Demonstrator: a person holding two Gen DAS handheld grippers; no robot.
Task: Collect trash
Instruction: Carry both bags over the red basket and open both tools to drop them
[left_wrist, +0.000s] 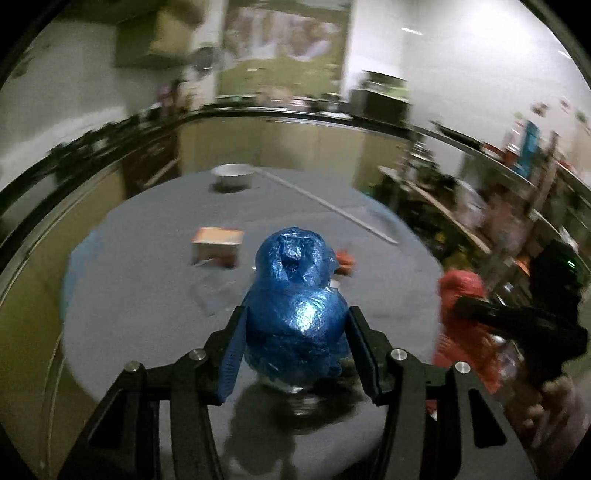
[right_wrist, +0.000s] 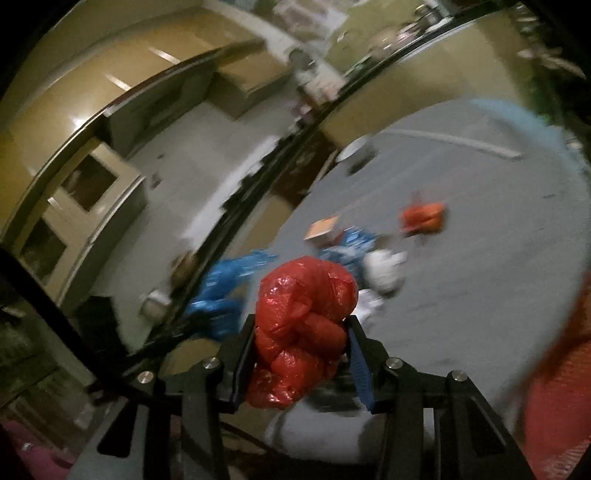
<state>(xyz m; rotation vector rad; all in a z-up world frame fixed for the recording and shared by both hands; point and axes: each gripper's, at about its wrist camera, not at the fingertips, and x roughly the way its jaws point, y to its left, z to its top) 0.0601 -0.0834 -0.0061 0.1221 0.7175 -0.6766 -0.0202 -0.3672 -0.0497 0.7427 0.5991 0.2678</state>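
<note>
My left gripper (left_wrist: 295, 314) is shut on a bulging blue plastic bag (left_wrist: 295, 295), held above the grey table (left_wrist: 129, 295). The right gripper (right_wrist: 301, 325) is shut on a knotted red plastic bag (right_wrist: 303, 325). In the left wrist view the red bag (left_wrist: 461, 295) and the right gripper (left_wrist: 517, 321) appear at the right edge. In the right wrist view the blue bag (right_wrist: 221, 291) shows blurred to the left. On the table lie a small orange-topped carton (left_wrist: 218, 247), an orange crumpled wrapper (right_wrist: 423, 218), a blue-and-white wrapper (right_wrist: 351, 247) and white crumpled paper (right_wrist: 384, 269).
A metal bowl (left_wrist: 234, 177) stands at the table's far edge beside a long white strip (left_wrist: 332, 206). Cabinets and a dark counter edge (left_wrist: 277, 114) ring the table behind. Cluttered shelves (left_wrist: 517, 177) stand to the right. A red-orange mesh (right_wrist: 561, 387) fills the right wrist view's right edge.
</note>
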